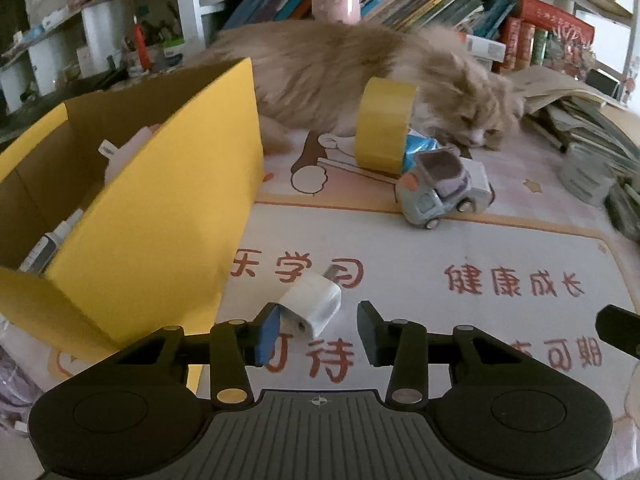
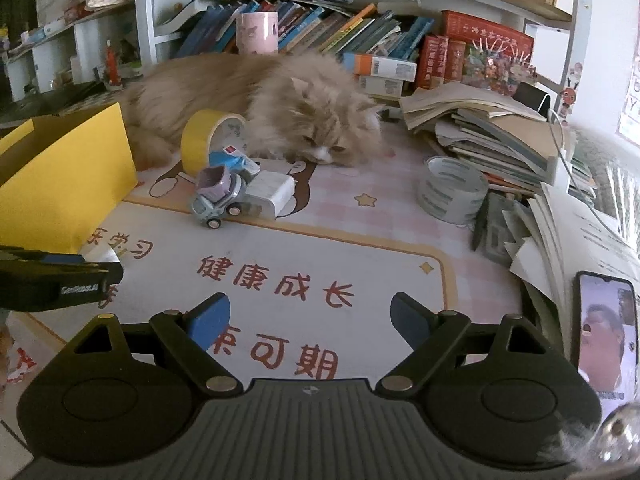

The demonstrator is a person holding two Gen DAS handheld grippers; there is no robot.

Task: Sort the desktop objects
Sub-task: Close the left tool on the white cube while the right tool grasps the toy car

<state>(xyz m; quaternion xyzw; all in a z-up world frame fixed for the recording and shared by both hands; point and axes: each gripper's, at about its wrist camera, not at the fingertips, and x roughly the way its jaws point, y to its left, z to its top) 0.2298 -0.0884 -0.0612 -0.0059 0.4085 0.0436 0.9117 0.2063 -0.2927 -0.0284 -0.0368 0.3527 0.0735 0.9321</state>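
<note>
the left hand-held gripper (image 1: 316, 330) sat low in the centre of the left wrist view with its jaws partly drawn in around a small white charger plug (image 1: 310, 304). the blue pad of the finger on the left (image 1: 267, 334) touched the plug's side, while the finger on the right stood a little apart from it, so the plug lay between the jaws but was not clamped. the plug rested on the printed mat (image 1: 480, 248) covering the bench, just beside the lower corner of the yellow cardboard box (image 1: 160, 216), which filled the left of the frame.

the right hand-held gripper (image 2: 310, 320) stood wide open at the bottom centre of the right wrist view, with nothing between its jaws, over the mat's red lettering.

above centre, a toy truck (image 2: 218, 196) touched a white power adapter (image 2: 272, 194), with a roll of yellow tape (image 2: 204, 140) upright just behind them. a long-haired cat (image 2: 280, 108) lay across the bench behind these things. a roll of clear tape (image 2: 452, 188) sat at centre right, near a stack of papers (image 2: 488, 128).
</note>
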